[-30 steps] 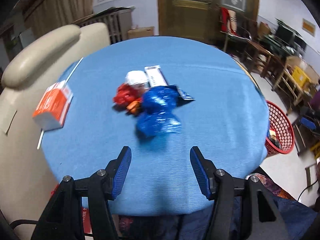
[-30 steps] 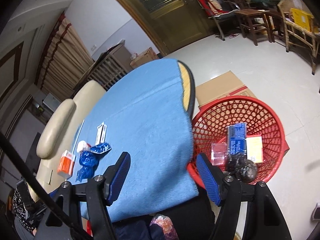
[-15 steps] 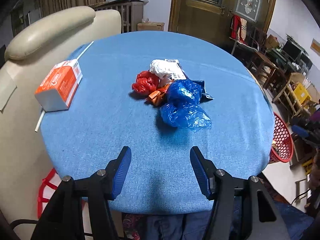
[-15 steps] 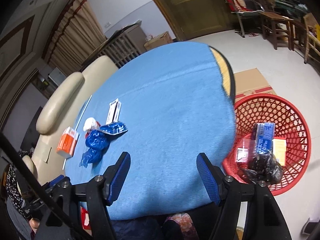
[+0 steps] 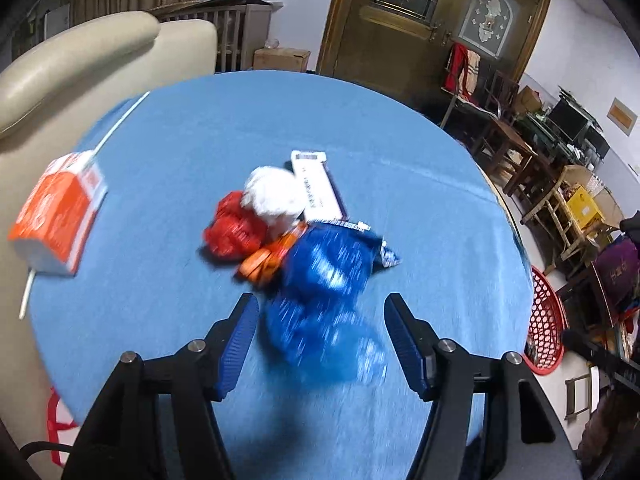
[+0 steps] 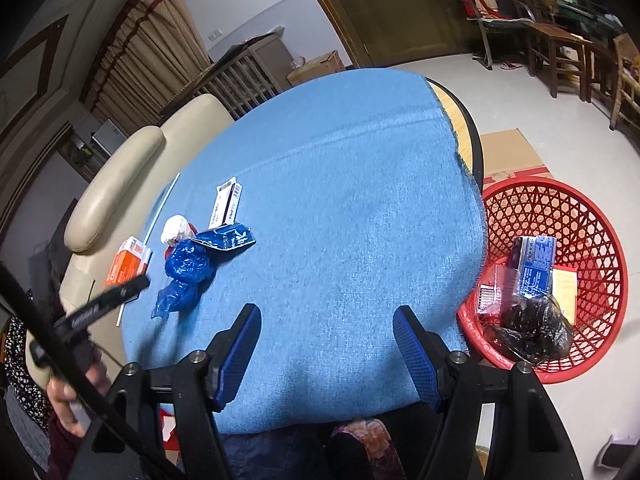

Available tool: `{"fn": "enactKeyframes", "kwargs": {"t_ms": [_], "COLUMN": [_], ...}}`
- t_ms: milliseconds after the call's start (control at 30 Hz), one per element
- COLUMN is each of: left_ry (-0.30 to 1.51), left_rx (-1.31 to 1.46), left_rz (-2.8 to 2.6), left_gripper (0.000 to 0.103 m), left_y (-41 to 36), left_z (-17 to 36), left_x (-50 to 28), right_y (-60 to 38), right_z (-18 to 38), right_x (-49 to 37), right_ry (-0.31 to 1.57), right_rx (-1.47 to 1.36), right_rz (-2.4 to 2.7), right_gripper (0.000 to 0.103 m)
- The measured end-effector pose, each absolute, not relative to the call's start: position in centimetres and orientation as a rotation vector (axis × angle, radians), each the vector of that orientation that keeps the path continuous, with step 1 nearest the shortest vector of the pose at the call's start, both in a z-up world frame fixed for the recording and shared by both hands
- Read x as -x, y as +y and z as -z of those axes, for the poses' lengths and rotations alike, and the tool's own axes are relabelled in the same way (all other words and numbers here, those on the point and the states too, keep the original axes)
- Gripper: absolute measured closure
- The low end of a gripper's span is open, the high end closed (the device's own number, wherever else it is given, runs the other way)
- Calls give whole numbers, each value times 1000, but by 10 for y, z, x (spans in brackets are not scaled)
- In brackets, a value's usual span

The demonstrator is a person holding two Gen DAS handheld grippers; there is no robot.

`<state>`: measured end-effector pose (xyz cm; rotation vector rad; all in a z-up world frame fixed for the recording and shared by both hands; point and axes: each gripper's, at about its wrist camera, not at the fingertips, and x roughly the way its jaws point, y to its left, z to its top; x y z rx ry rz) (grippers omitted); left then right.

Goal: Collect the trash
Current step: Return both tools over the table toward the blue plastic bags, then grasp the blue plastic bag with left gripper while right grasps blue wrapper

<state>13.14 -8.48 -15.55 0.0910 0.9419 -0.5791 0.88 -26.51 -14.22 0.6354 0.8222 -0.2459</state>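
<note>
My left gripper (image 5: 320, 320), jaws opening, frames the blurred blue plastic bag (image 5: 324, 292) on the blue tablecloth (image 5: 200, 140), apparently untouched; my right gripper (image 6: 327, 334) gapes empty beside the red basket (image 6: 600, 240).

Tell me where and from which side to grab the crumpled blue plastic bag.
Pinch the blue plastic bag across its near bunched lobe, coming down from above on the near side. The opening left gripper already straddles it, while the red wrapper and orange wrapper crowd its far side.
</note>
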Motion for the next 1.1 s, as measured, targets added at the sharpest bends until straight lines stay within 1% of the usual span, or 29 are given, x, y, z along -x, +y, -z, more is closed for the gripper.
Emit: {"fn": "enactKeyframes", "kwargs": {"t_ms": [133,233,267,300,367,400,467,500,567,867,1100], "left_ry": [969,991,1004,1020,1037,1036,1029,1023,1021,1017,1005], "left_rx": [-123,-153,-152,-145,-105,-99,-105,-115,-131,-105,-51], "left_rz": [595,594,596,601,613,617,622,620,621,637,599], "left_gripper": [37,48,58,62,64,68,72,77,82,83,83], "left_y": [-109,-121,-123,-123,-119,-117,-116,-115,-110,-73,-40], "left_z": [166,177,181,184,188,188,188,187,187,183,175], "left_x": [-145,-152,-155,-157,-158,-157,-154,-150,-140,-104,-97], "right_y": [-265,-264,-264,-264,-264,-263,-262,-262,-260,-242,-232], "right_z": [146,149,150,150,152,152,153,153,154,146,149], "right_x": [-10,-11,-11,-12,-13,-14,-17,-18,-23,-72,-147], "right_ry": [835,842,844,847,850,852,854,857,860,874,913], "right_rx": [-635,-633,-633,-633,-632,-631,-628,-627,-624,-545,-579], "right_rz": [248,248,248,248,247,246,244,242,232,148,29], "right_gripper": [30,30,30,30,30,30,30,30,30,30,30]}}
